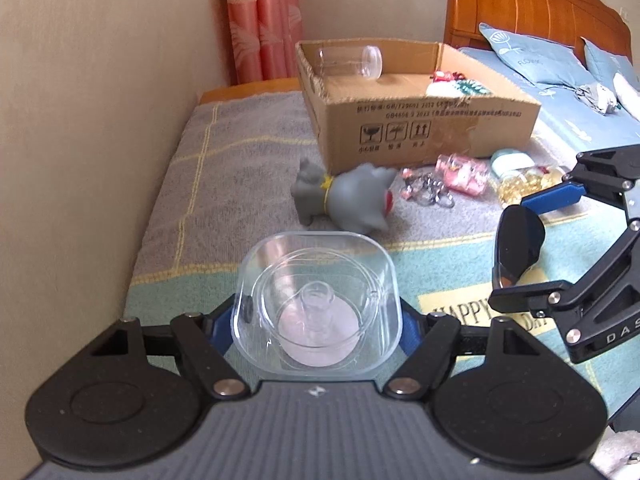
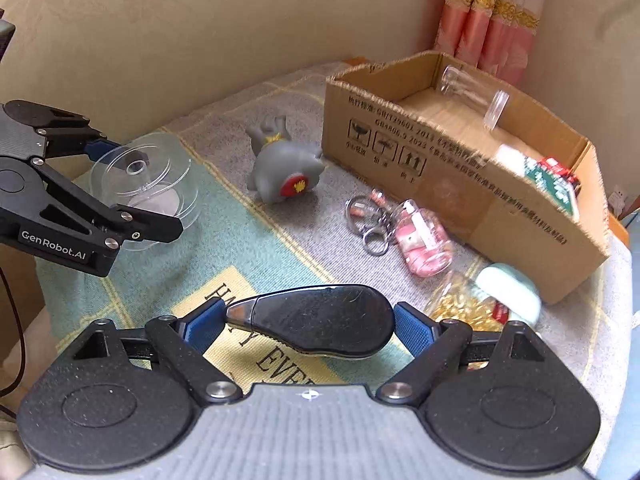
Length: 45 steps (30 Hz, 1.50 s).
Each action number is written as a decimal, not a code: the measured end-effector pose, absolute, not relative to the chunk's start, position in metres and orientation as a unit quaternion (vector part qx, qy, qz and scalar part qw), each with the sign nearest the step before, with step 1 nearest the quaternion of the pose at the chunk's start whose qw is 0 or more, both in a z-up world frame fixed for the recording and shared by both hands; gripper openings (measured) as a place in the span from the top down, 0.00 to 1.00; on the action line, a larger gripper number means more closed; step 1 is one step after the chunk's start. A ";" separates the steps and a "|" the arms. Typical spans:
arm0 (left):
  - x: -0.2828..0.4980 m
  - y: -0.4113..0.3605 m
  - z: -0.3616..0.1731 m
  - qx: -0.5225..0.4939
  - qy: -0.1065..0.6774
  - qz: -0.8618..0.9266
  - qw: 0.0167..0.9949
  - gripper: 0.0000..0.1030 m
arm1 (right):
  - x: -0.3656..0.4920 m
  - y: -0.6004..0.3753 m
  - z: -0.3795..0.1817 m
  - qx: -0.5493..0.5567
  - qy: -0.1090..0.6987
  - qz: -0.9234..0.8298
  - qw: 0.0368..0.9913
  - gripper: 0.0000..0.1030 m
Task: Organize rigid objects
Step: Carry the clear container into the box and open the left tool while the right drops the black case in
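Left gripper (image 1: 318, 322): fingers clasp a clear plastic box (image 1: 318, 306), mouth facing forward, above the blanket (image 1: 224, 184). Right gripper (image 2: 310, 326): fingers hold a black, perhaps key-fob-like case (image 2: 320, 320) crosswise, narrow end left. Cardboard box (image 1: 424, 128) behind; gripper reads "GenRobot.AI".

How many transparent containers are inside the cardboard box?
1. A clear jar lies on its side at the back of the cardboard box; the box wall may hide others.

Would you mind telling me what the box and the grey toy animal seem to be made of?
The box looks like plain brown corrugated cardboard: matte, with ragged cut edges and printed handling symbols. The grey toy animal seems moulded soft plastic or rubber, smooth with a dull sheen, though I cannot tell which.
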State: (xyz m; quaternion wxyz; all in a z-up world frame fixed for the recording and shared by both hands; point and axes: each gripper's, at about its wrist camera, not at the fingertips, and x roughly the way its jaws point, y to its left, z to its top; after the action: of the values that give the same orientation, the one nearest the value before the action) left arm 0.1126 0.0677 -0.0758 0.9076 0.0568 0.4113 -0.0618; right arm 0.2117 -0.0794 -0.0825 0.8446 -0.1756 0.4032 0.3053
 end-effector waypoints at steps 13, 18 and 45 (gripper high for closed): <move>0.189 0.029 -0.002 0.092 0.344 -0.128 0.926 0.27 | 0.227 -0.116 -0.016 -0.163 0.336 0.297 0.879 0.10; 0.257 0.012 0.005 0.093 0.354 -0.137 0.920 0.27 | 0.242 -0.128 -0.001 -0.150 0.322 0.273 0.894 0.10; 0.246 0.024 -0.001 0.086 0.330 -0.085 0.936 0.01 | 0.306 -0.146 0.008 -0.121 0.343 0.228 0.903 0.10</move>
State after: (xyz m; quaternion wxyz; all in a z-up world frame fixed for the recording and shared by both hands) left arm 0.2464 0.0238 -0.0013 0.9364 0.0856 0.3296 -0.0845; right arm 0.3063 -0.1464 0.0080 0.9031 -0.1214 0.3430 0.2280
